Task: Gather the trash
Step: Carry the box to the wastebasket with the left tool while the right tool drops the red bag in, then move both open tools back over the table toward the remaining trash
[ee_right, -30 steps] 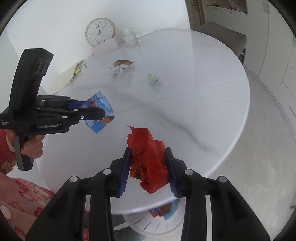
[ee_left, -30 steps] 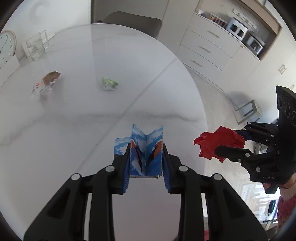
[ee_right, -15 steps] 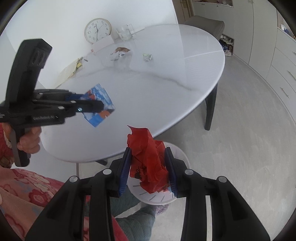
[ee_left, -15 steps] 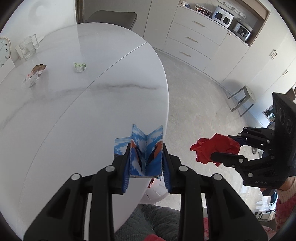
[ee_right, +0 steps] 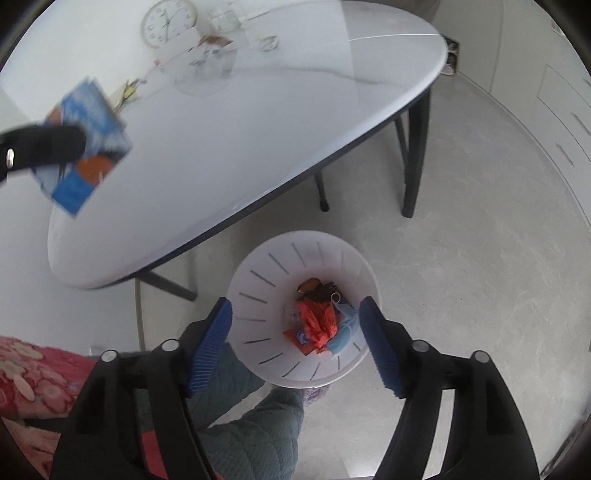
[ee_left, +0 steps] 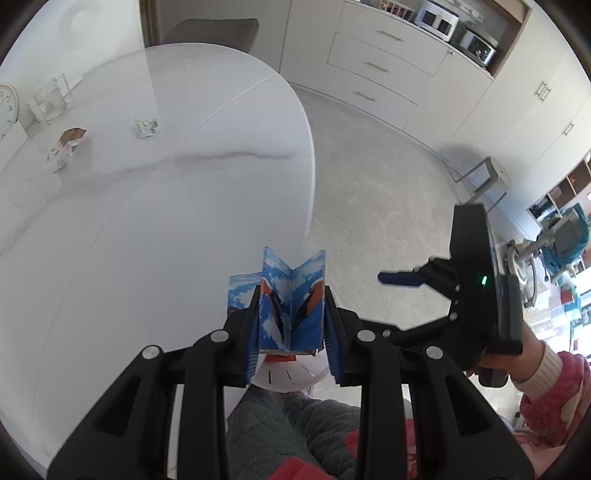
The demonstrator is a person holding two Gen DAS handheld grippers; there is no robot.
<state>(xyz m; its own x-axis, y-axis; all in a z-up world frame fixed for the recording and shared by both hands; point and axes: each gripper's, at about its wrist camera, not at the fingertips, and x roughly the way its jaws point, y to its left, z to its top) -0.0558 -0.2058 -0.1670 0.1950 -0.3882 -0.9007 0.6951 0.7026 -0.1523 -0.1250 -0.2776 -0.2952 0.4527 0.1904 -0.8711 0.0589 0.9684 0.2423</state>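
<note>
red wrapper [ee_right: 317,320] lies in bin [ee_right: 258,273], seemingly below parted fingers [ee_right: 212,343].

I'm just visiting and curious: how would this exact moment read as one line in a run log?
left gripper: shut on blue wrapper | right gripper: open over white bin | red wrapper: in bin

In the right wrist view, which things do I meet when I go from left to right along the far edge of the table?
Clock → brown and white wrapper → green wrapper. A clear glass container stands behind the wrappers, so I leave it out of the order.
</note>
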